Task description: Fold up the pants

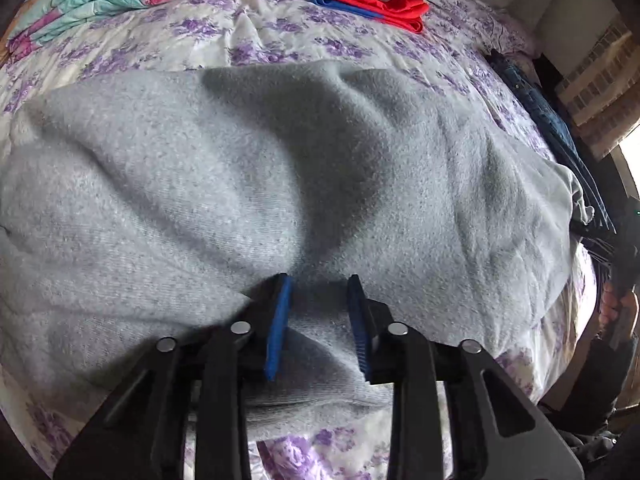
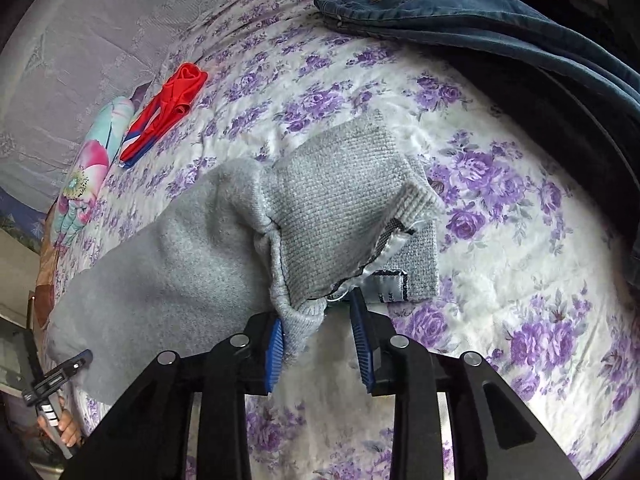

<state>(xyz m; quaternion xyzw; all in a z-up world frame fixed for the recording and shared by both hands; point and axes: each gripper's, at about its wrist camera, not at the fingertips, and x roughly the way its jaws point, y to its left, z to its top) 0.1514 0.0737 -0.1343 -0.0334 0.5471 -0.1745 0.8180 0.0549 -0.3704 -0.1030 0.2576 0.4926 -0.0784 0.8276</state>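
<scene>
The grey pants (image 1: 280, 168) are spread rumpled on the bed (image 2: 500, 208), little folded as yet, with each open claw, left (image 1: 318, 284) and right (image 2: 318, 324), straddling cloth ungripped.

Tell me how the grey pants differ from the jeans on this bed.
The grey pants are pale fleecy knit with a ribbed waistband; the jeans are dark blue denim. The grey pants lie across the middle of the bed between both tongs; the jeans sit at its edge, untouched. Both rest on the floral bedspread.
</scene>
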